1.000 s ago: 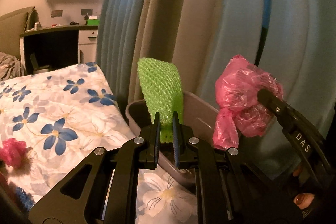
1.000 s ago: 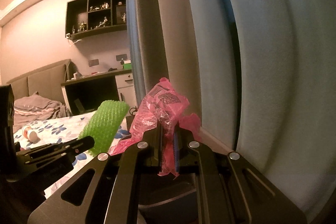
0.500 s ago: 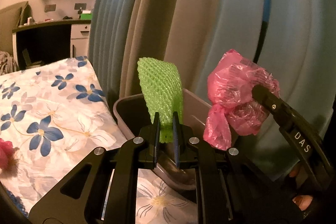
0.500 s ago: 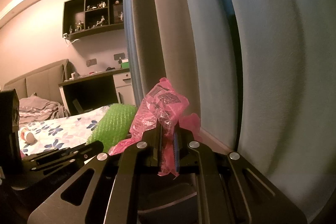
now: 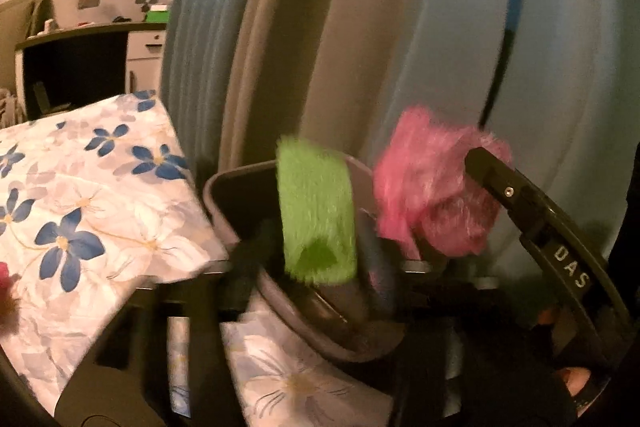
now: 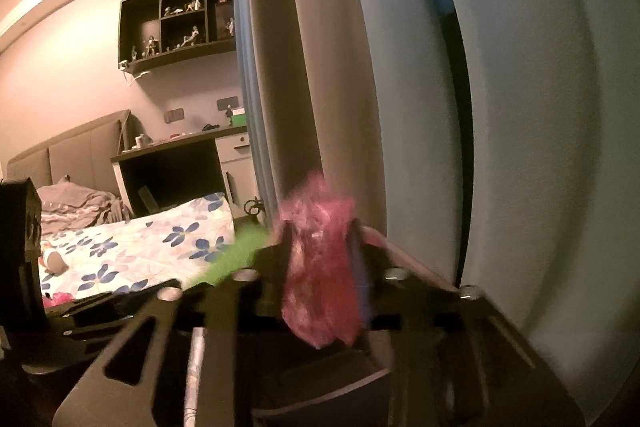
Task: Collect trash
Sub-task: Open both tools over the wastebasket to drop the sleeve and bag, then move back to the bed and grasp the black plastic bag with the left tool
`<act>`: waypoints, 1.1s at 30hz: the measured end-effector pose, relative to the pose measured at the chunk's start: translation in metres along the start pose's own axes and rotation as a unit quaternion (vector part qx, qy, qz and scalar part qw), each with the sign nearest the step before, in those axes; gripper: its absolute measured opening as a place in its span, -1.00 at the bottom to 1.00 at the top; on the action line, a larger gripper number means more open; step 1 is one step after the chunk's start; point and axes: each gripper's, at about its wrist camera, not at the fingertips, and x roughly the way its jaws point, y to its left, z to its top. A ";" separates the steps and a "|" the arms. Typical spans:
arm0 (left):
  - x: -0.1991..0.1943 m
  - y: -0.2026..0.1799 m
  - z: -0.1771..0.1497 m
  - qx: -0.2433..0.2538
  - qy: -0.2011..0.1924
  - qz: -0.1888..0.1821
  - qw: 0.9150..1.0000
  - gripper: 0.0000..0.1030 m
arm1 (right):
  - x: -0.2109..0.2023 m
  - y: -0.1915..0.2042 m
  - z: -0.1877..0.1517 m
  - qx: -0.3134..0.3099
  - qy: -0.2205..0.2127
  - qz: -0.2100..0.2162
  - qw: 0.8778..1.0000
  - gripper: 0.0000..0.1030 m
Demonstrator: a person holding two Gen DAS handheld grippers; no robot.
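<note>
Left gripper and right gripper held side by side above a grey bin wedged between the corner of a floral bedsheet and hanging curtains. Left jaws are opening, spread clear of the green foam net, which sits blurred between them over the bin's mouth. Right jaws are also opening; the pink plastic bag lies between them, apparently no longer pinched (motion blur hides the contact). The bin's near rim abuts the sheet's edge; curtains close off the far side, leaving free room only above. On the bed lie further pink scraps and a small white cup.
</note>
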 end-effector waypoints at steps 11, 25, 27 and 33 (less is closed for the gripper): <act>-0.035 0.031 -0.003 -0.055 -0.029 0.055 0.997 0.80 | -0.022 0.002 0.001 0.005 -0.015 -0.017 1.000 0.26; -0.162 0.062 -0.043 -0.052 -0.070 0.233 0.968 0.82 | -0.065 0.051 -0.012 -0.018 -0.025 0.025 0.999 0.69; -0.184 0.070 -0.053 -0.049 -0.072 0.251 0.964 0.81 | -0.070 0.062 -0.015 -0.017 -0.021 0.040 0.999 0.69; -0.249 0.097 -0.094 -0.072 -0.080 0.314 0.943 0.81 | -0.078 0.100 -0.028 -0.029 -0.004 0.084 0.996 0.69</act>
